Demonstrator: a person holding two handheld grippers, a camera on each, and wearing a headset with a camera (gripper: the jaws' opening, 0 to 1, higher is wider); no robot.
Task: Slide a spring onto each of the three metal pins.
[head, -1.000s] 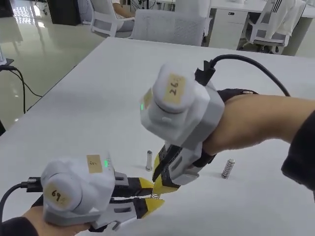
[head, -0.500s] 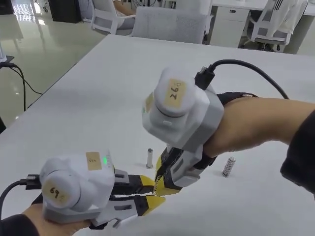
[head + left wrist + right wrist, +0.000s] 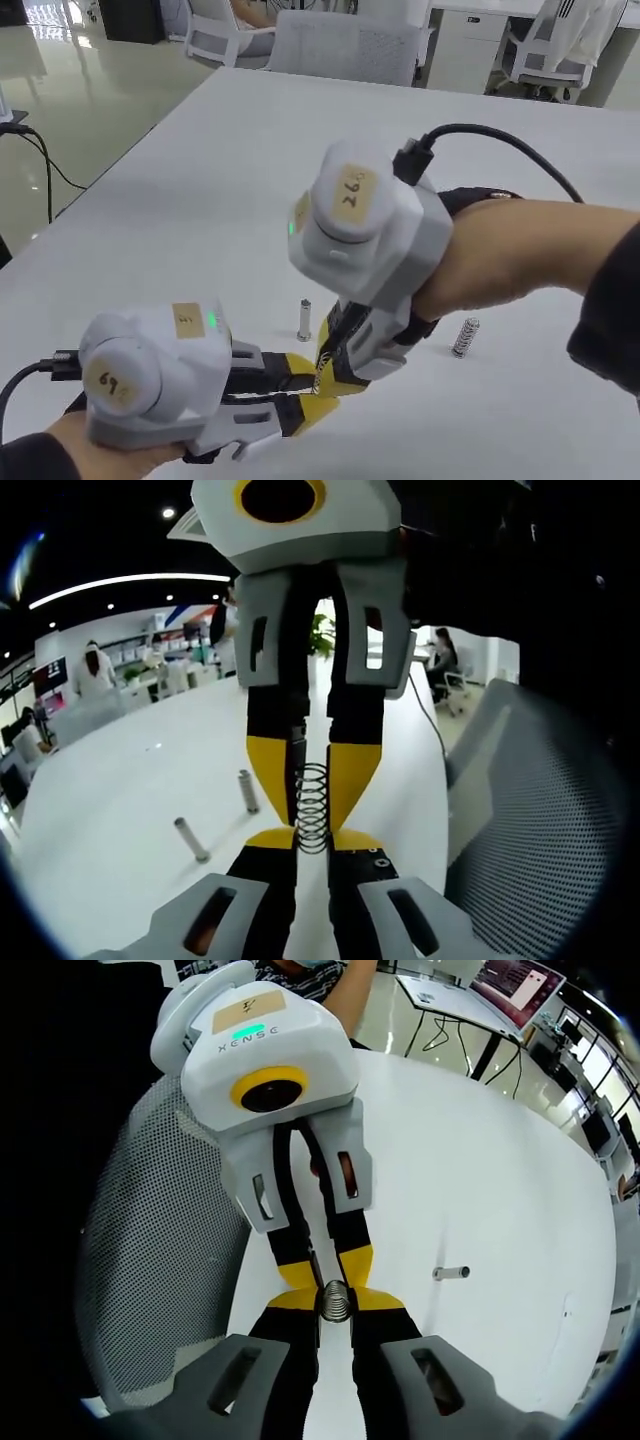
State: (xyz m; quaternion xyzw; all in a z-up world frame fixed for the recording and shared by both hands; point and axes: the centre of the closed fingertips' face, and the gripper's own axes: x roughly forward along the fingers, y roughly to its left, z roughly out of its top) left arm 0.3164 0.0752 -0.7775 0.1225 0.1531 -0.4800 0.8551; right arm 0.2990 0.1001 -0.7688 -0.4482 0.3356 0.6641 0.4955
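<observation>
A white worktop (image 3: 230, 170) in an office, seen from above. The right claw (image 3: 330, 372), yellow-tipped and held by an arm reaching in from the right, points down and is clenched on a small coil spring (image 3: 312, 808), with a fingertip pressed against each side. The left claw (image 3: 300, 398) comes in from the near left and meets it tip to tip. Its jaws stand close together around the spring's lower end, but I cannot tell whether they grip anything. The spring is held upright just above the worktop, at its near edge.

In the left gripper view, the first pin (image 3: 246, 790) and the second pin (image 3: 190, 838) stand upright on the worktop, left of the claws. A loose spring (image 3: 463, 338) leans on the worktop to the right, beyond the right claw.
</observation>
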